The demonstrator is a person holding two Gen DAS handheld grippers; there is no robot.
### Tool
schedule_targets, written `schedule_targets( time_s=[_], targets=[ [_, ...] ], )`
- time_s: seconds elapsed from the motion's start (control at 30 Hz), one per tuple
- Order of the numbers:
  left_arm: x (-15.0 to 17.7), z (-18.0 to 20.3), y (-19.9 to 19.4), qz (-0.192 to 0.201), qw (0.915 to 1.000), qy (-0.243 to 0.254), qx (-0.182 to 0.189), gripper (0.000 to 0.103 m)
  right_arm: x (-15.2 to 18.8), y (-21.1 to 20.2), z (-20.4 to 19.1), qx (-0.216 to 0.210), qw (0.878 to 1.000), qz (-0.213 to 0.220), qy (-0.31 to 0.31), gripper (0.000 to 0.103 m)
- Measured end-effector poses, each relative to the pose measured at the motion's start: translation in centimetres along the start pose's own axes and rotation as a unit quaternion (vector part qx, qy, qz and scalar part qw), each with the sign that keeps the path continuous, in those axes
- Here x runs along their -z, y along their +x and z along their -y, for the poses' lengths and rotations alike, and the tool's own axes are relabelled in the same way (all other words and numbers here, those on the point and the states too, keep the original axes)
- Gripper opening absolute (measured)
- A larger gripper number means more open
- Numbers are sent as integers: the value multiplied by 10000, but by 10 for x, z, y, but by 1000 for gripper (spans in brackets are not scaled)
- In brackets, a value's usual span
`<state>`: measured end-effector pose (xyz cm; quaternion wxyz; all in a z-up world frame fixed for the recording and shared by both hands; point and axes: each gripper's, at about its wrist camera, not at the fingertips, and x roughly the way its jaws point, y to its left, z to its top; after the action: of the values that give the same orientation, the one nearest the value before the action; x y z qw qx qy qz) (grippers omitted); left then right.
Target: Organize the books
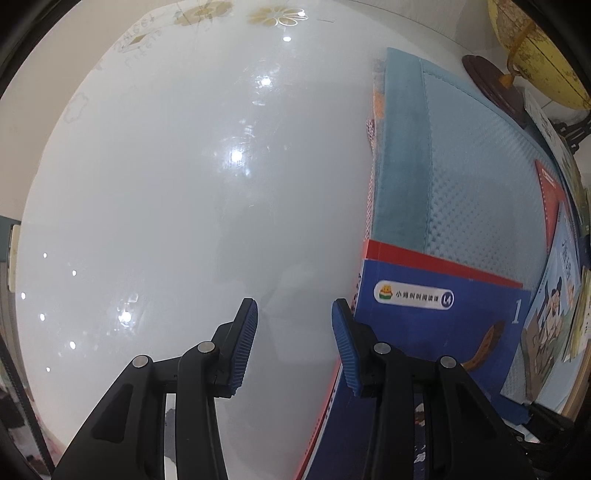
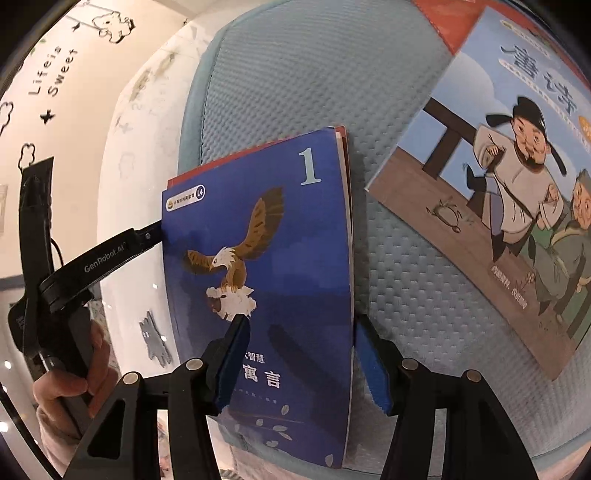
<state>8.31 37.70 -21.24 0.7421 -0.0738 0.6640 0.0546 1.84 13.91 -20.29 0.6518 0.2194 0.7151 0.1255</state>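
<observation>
A blue book with an eagle and a "1" [image 2: 280,240] lies on a light-blue quilted mat [image 2: 295,74], stacked over a red-edged book [image 2: 221,162]. My right gripper [image 2: 299,347] is open. Its left finger hovers over the cover and its right finger sits just past the book's right edge. My left gripper [image 1: 295,328] points down at the white table [image 1: 184,184], open and empty, with its right finger beside the blue book's [image 1: 443,321] left edge. In the right wrist view a hand holds that gripper, and one of its fingers [image 2: 146,236] meets that edge.
A picture book with cartoon figures [image 2: 498,203] lies on the mat to the right, partly over another red book [image 2: 450,22]. A yellow globe [image 1: 535,48] on a dark wooden base [image 1: 491,81] stands beyond the mat. The mat [image 1: 461,166] reaches the table's edge.
</observation>
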Motion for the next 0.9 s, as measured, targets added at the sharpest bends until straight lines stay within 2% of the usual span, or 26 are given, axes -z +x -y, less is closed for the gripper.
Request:
schedule_targets(
  time_s=[0.2,0.3,0.5,0.6,0.67,0.73,0.8,0.9],
  targets=[
    [-30,-3,10,56,10000,-48,62,39,-3,-8,-4,120,9999,103,14,57],
    [-52,1,-3,76,9999,-68,120,39,-3,-9,-2,164,9998,106,5,57],
    [-61,12,-6,187,9998,-18,93,39,-9,-13,2,31,9998,175,39,57],
    [-63,15,-14,302,9995,71,-44,39,-3,-25,9,-88,9997,195,-101,57],
    [-57,31,-35,494,9980,335,-185,39,3,-42,19,-442,9983,322,-185,57],
    [-51,42,-52,657,9964,538,-13,39,11,-68,35,-723,9948,659,-279,57],
    [-43,66,-62,816,9929,854,173,40,21,-97,65,-689,9912,1110,-195,57],
    [-47,124,-61,716,9833,1623,404,40,28,-115,118,-338,9887,1406,391,57]
  ],
)
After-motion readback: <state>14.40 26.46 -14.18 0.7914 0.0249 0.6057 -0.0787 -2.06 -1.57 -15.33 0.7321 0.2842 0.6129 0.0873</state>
